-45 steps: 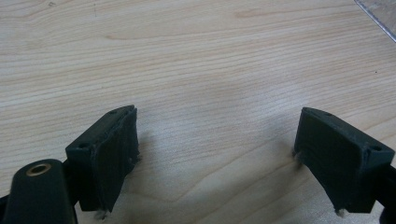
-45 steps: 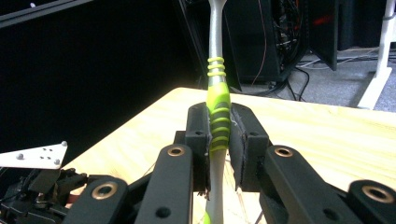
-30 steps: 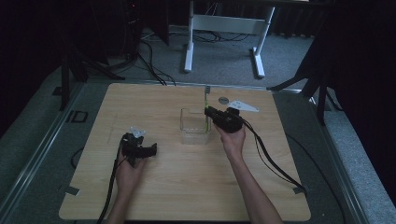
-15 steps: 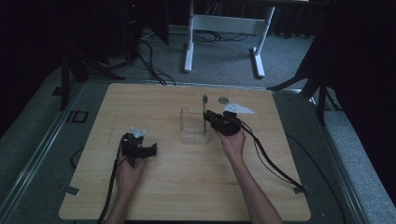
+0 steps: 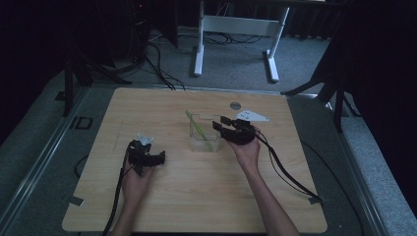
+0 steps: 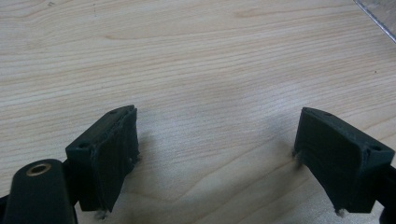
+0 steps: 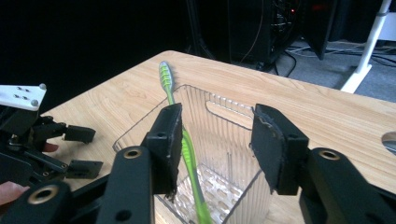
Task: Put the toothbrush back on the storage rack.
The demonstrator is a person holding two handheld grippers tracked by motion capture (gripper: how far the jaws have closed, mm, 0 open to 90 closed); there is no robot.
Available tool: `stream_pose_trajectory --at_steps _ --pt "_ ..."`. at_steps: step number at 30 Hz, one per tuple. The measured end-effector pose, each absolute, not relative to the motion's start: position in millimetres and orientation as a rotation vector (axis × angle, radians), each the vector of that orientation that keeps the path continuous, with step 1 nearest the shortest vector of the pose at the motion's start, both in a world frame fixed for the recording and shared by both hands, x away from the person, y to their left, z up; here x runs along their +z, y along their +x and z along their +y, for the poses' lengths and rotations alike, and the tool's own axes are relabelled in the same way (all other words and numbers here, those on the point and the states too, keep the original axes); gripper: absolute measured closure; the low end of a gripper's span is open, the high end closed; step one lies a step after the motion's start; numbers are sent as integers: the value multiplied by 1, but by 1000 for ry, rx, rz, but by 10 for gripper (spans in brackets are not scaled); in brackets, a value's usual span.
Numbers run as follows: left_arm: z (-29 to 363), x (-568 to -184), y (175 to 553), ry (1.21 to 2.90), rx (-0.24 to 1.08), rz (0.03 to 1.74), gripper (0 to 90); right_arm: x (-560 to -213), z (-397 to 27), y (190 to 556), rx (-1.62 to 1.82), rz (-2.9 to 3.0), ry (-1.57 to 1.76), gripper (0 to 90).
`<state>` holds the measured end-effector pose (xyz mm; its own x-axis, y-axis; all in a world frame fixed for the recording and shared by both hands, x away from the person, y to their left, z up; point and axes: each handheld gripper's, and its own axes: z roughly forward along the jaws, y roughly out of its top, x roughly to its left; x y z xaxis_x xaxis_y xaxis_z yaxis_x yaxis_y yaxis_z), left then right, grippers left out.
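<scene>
Our right hand-held gripper (image 7: 215,149) hangs just over the clear plastic container (image 7: 224,140), and its jaws have just been opening. They now stand about half apart. The green toothbrush (image 7: 180,135) is no longer pressed by the pads: it runs close past the left jaw and leans inside the container, with the handle down on the ribbed bottom and the bristle head up above the rim. In the high view we see the same: the toothbrush (image 5: 199,129) lies slanted in the container (image 5: 204,135), near the middle of the worktop (image 5: 196,196), with the right hand-held gripper (image 5: 223,127) at the container's right side. We judge that the brush was let go here so that the wall of the container carries it.

Our left hand-held gripper (image 6: 217,154) rests low over bare wood with the jaws wide and nothing between them; in the high view it (image 5: 156,158) waits well apart from the container, probably because this step needs one hand.

Farther back lie a white plate (image 5: 252,116) and a small round disc (image 5: 235,105).
</scene>
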<state>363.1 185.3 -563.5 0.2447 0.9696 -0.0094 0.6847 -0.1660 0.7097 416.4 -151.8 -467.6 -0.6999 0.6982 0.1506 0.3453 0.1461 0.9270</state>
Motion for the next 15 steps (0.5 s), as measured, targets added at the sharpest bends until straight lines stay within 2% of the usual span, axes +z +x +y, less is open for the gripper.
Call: stream_pose_trajectory --at_steps 10,15 --pt "185 -564 363 1925 617 1505 141 -462 -157 408 1446 2173 1019 429" --pt "185 -564 363 1924 615 1506 140 -460 -159 396 1335 2191 939 409"
